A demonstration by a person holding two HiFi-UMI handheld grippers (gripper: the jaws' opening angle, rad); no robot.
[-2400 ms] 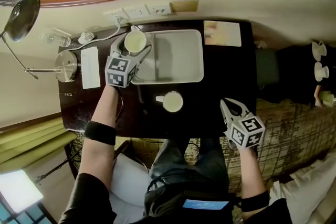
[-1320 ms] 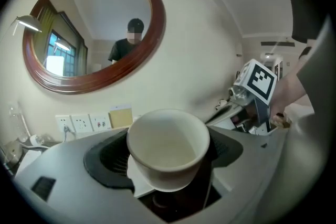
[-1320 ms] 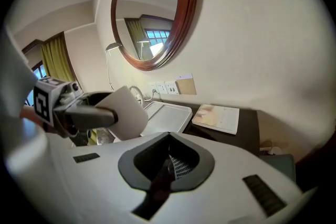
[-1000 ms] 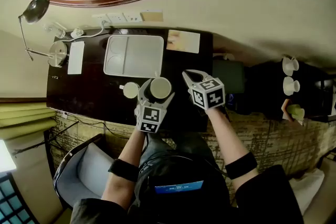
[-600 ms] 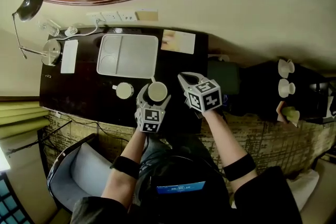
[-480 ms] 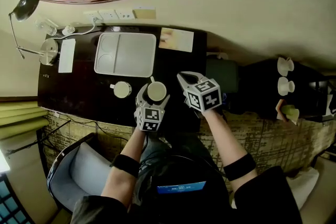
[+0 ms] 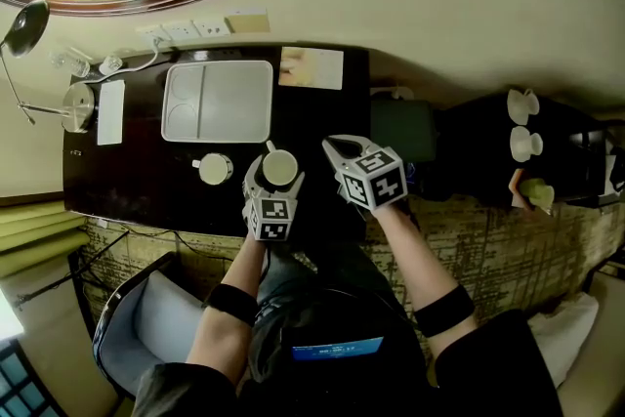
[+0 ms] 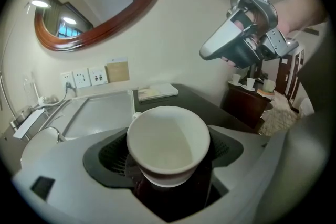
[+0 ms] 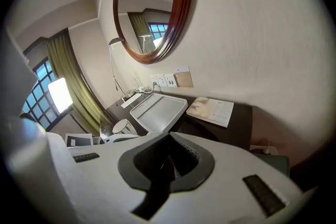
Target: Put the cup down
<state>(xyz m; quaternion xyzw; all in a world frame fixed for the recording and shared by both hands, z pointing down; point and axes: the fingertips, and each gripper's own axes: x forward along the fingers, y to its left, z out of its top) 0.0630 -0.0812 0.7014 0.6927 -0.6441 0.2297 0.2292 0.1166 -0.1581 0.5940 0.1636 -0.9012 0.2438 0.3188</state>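
Left gripper view: left gripper (image 8: pixel 169 186) grasping white cup (image 8: pixel 168 139) (mouth up); right gripper (image 9: pixel 168 162) clenched, empty

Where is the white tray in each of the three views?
Head view: the tray is upper left, beyond the held cup.
Left gripper view: left of centre, behind the cup.
Right gripper view: centre, just above the right tongs.
Shared landmark: the booklet lying right of the tray.

The head view looks steeply down on the desk (image 7: pixel 322 112). Both gripper views face the wall low and close, sharing the white tray (image 8: pixel 100 113) and mirror (image 8: pixel 100 2); the cup (image 8: pixel 168 141) fills the left's centre.
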